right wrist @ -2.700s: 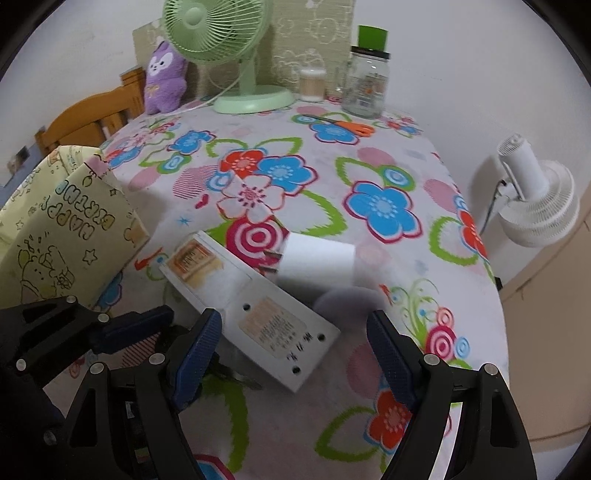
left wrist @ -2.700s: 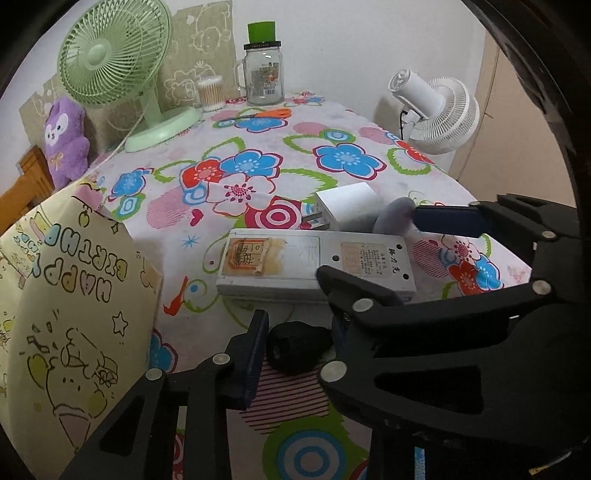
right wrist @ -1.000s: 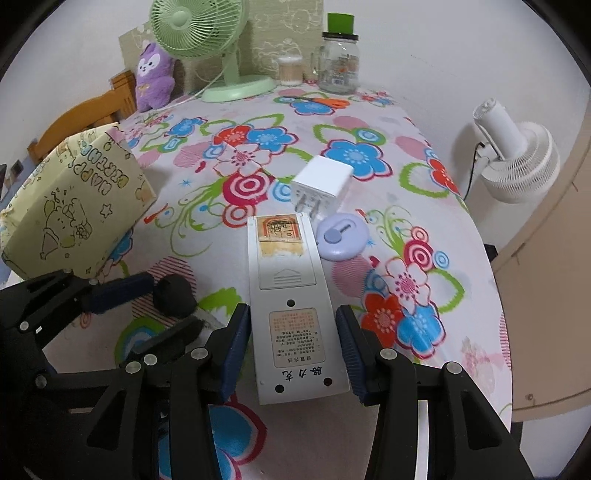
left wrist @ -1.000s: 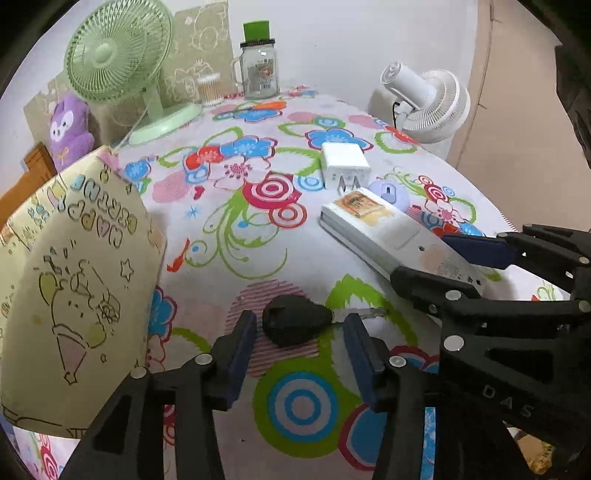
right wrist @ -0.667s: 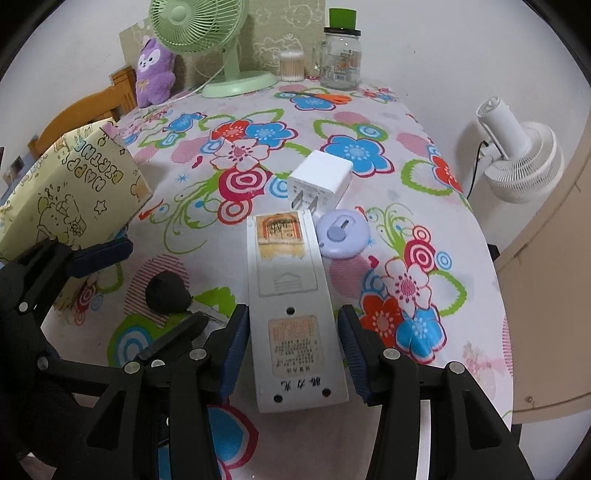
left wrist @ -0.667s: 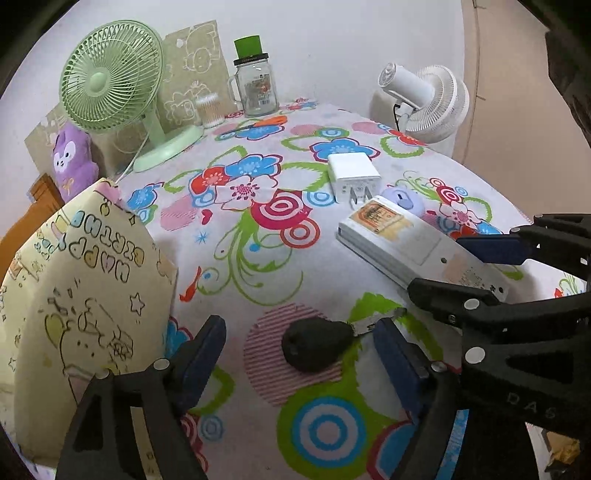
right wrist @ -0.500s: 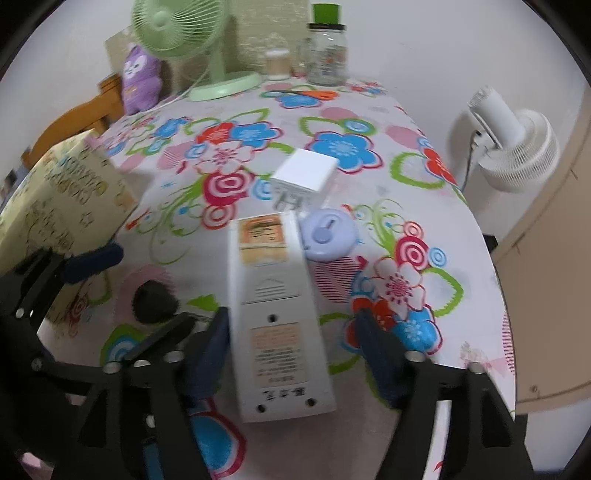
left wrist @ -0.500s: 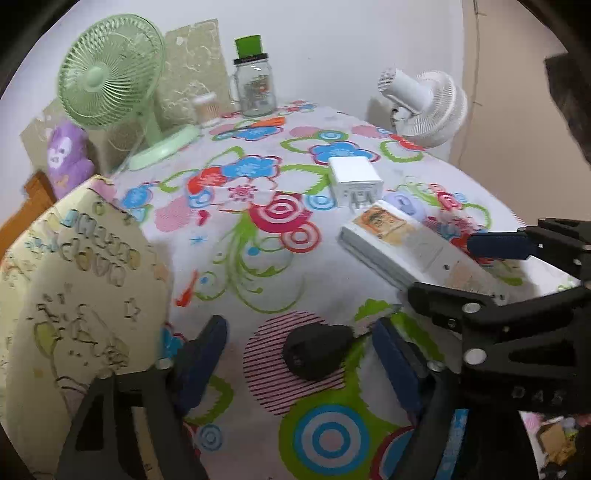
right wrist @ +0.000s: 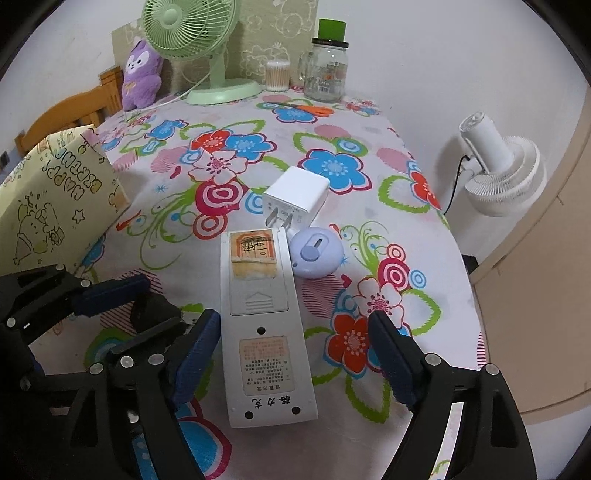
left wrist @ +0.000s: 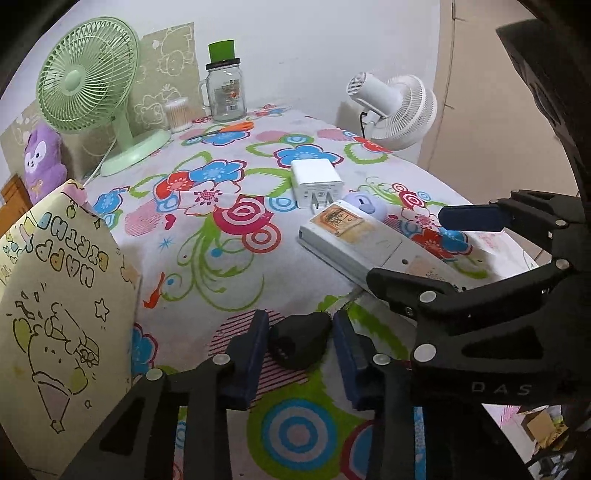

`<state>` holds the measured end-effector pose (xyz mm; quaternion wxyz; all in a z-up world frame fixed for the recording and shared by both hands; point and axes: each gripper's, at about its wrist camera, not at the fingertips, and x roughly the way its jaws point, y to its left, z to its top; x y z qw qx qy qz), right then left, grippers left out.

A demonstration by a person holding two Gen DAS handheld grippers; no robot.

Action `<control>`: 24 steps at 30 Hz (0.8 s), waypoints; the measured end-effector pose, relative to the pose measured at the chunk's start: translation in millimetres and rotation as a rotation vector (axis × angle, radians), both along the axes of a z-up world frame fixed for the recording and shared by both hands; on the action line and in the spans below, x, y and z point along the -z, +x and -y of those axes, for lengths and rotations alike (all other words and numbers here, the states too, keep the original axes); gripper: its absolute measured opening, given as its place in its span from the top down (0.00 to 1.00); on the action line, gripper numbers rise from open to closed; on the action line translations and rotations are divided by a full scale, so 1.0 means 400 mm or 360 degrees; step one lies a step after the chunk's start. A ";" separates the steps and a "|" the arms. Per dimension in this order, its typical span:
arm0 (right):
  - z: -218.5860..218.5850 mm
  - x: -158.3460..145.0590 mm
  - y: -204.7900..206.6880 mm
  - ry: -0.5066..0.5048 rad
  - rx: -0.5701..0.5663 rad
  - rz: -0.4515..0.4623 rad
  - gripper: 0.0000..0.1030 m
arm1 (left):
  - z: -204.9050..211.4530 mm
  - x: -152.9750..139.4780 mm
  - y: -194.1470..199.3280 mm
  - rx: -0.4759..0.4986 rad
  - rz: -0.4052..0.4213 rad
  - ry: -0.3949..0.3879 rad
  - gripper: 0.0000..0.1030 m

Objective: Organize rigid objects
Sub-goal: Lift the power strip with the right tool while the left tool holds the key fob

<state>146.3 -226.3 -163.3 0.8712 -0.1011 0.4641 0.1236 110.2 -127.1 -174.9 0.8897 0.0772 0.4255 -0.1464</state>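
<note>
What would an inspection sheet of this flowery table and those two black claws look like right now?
Surface: flowered tablecloth, covering the table.
Job's things: white remote face down; white charger and lilac round gadget at its far end; black car key.
Clutter: green fan, purple plush, glass jar, cotton swabs, orange scissors, birthday bag.
Grippers: left gripper closing around the key; right gripper opening, remote between its jaws.
Cables: green fan's cord.
Surroundings: white fan, wooden chair.
</note>
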 end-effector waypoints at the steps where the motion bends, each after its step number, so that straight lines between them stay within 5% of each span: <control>1: 0.000 -0.001 0.000 -0.0001 0.0001 0.0004 0.17 | -0.002 -0.001 0.000 -0.0002 -0.0007 -0.0005 0.65; 8: -0.006 -0.009 -0.009 0.0039 -0.0023 0.0052 0.12 | -0.026 -0.004 -0.003 -0.0074 -0.0029 -0.0010 0.65; 18: -0.010 0.038 0.032 0.0206 0.0082 -0.0073 0.13 | -0.051 -0.003 0.008 -0.0166 -0.0008 0.0021 0.66; 21: -0.021 0.037 0.027 0.0155 0.0103 -0.0052 0.32 | -0.044 -0.003 0.005 -0.0169 0.0009 0.0051 0.66; 22: -0.029 0.035 0.026 0.0113 0.0098 -0.0032 0.46 | -0.042 -0.003 0.004 -0.0170 0.0014 0.0060 0.66; 24: -0.048 0.031 0.022 0.0068 0.0070 -0.0028 0.52 | -0.041 -0.002 0.006 -0.0177 0.0014 0.0060 0.66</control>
